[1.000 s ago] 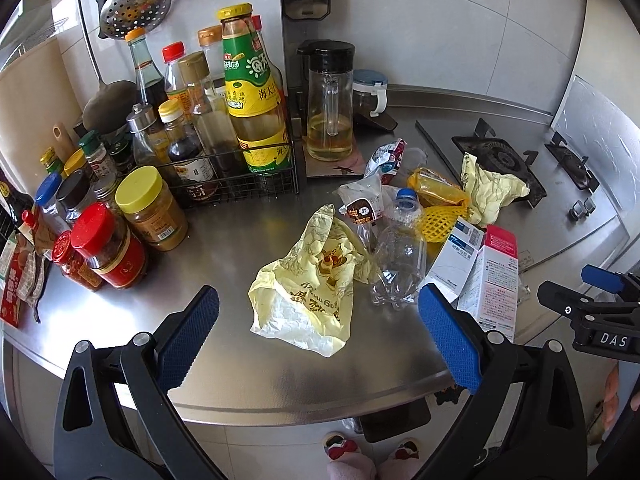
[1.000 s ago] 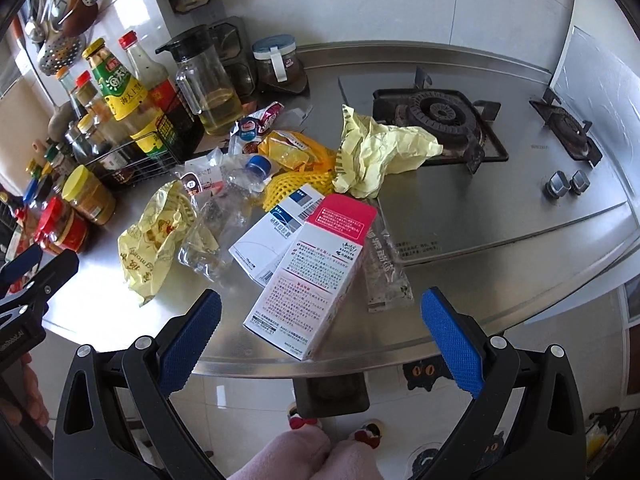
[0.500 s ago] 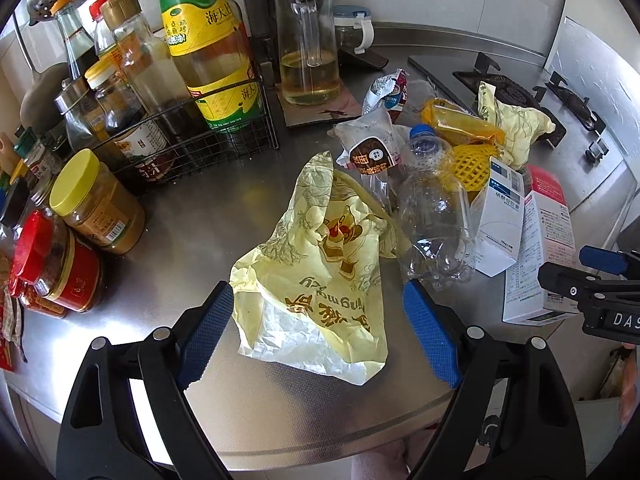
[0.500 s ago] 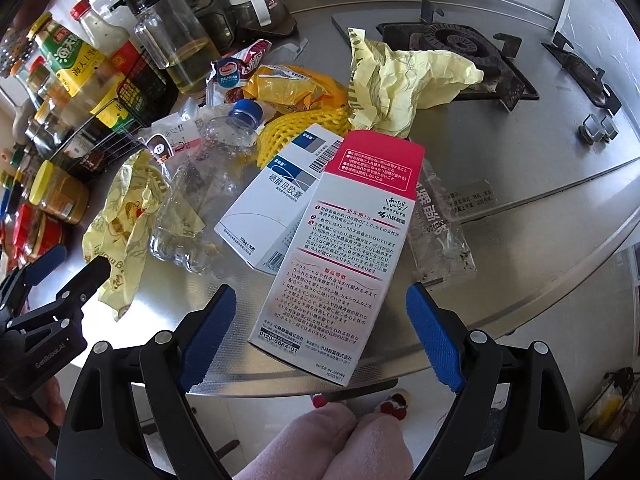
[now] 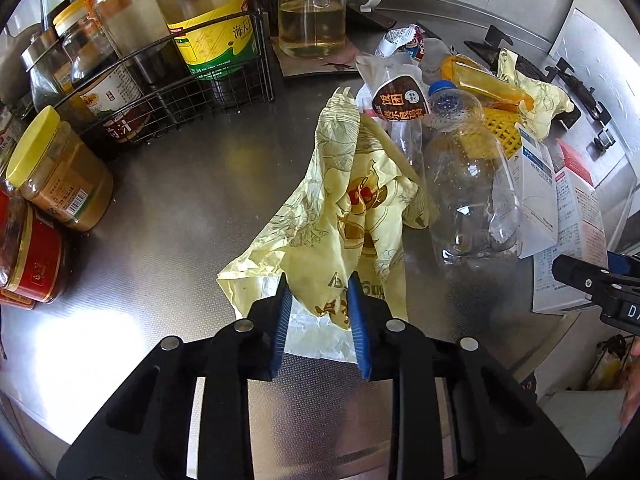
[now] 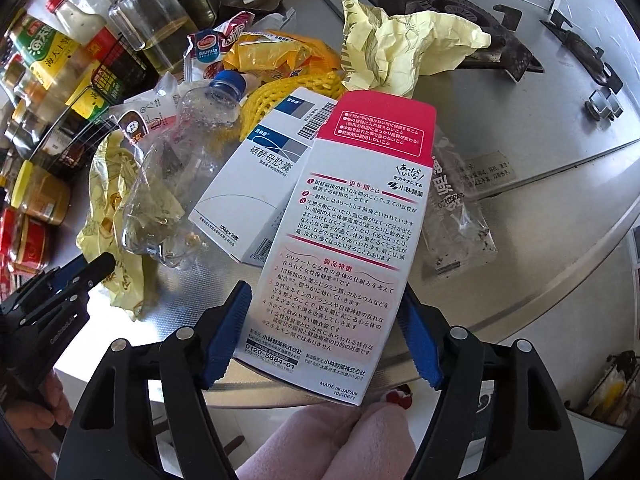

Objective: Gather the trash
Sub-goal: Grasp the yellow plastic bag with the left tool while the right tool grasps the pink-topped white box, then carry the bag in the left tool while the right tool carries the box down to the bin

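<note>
My left gripper (image 5: pixel 320 320) is shut on the near edge of a crumpled pale yellow plastic bag (image 5: pixel 344 216) lying on the steel counter (image 5: pixel 180 208). My right gripper (image 6: pixel 326 332) is shut on the near end of a white and pink box (image 6: pixel 352 240) with Japanese text. Other trash lies behind: a crushed clear bottle with a blue cap (image 5: pixel 464 176), a white and blue box (image 6: pixel 260 184), a yellow foam net (image 6: pixel 288 92), snack wrappers (image 6: pixel 224 40) and crumpled yellow paper (image 6: pixel 404 48).
A wire rack of sauce bottles (image 5: pixel 168 76) and jars (image 5: pixel 56 176) stand at the left. A glass oil jug (image 5: pixel 312 12) stands at the back. The gas hob (image 6: pixel 460 20) and its knobs (image 6: pixel 604 100) are at the right. The counter edge (image 6: pixel 540 280) runs in front.
Both grippers moved forward and down over the counter and closed: the left on the yellow bag, the right on the white and pink box.
</note>
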`<state>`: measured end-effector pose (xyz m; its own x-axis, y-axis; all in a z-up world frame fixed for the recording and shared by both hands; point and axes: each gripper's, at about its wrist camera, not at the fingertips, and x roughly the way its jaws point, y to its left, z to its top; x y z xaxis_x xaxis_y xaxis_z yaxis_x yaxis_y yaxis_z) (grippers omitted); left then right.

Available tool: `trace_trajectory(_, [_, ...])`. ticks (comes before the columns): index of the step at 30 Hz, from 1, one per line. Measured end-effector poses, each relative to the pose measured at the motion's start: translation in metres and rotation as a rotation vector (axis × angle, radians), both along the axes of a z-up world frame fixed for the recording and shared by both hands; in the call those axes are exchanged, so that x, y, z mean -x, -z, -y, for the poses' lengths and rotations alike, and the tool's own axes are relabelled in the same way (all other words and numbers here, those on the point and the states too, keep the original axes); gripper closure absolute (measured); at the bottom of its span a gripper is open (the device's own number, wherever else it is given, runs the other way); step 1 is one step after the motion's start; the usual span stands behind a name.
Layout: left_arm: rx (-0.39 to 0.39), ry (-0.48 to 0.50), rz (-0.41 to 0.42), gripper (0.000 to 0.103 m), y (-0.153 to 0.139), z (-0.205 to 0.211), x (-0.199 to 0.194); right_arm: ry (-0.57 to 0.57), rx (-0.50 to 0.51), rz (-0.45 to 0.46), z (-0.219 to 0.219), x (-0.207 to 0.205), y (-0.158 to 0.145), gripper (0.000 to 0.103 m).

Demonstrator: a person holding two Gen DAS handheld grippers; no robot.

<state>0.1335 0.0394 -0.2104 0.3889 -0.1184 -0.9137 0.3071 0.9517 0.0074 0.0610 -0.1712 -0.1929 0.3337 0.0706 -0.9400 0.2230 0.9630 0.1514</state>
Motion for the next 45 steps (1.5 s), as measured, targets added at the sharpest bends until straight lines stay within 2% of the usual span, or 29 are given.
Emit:
trace_trajectory(5, [0.002, -0.034, 0.045, 0.095, -0.018, -0.001, 0.011, -0.005, 0.020, 0.062, 0.007, 0.014, -0.019, 0.037])
trace_trajectory(10, [0.017, -0.088, 0.119, 0.095, -0.051, -0.002, 0.031, -0.039, 0.034, 0.127, 0.012, 0.026, -0.043, 0.039])
trace_trajectory(18, [0.022, -0.164, 0.234, 0.096, -0.103, 0.005, 0.085, -0.116, 0.039, 0.224, 0.015, 0.053, -0.078, 0.041])
trace_trajectory(28, [0.033, -0.197, 0.276, 0.096, -0.129, 0.025, 0.165, -0.193, 0.011, 0.283, 0.028, 0.117, -0.099, 0.041])
trace_trajectory(32, [0.042, -0.196, 0.266, 0.096, -0.124, 0.039, 0.198, -0.223, 0.004, 0.276, 0.034, 0.148, -0.093, 0.041])
trace_trajectory(36, [0.053, -0.185, 0.223, 0.096, -0.105, 0.056, 0.230, -0.256, -0.001, 0.240, 0.041, 0.175, -0.073, 0.041])
trace_trajectory(40, [0.072, -0.168, 0.141, 0.096, -0.071, 0.067, 0.251, -0.276, -0.013, 0.170, 0.048, 0.194, -0.035, 0.041])
trace_trajectory(45, [0.101, -0.161, 0.022, 0.096, -0.013, 0.076, 0.259, -0.294, -0.018, 0.043, 0.053, 0.206, 0.032, 0.041])
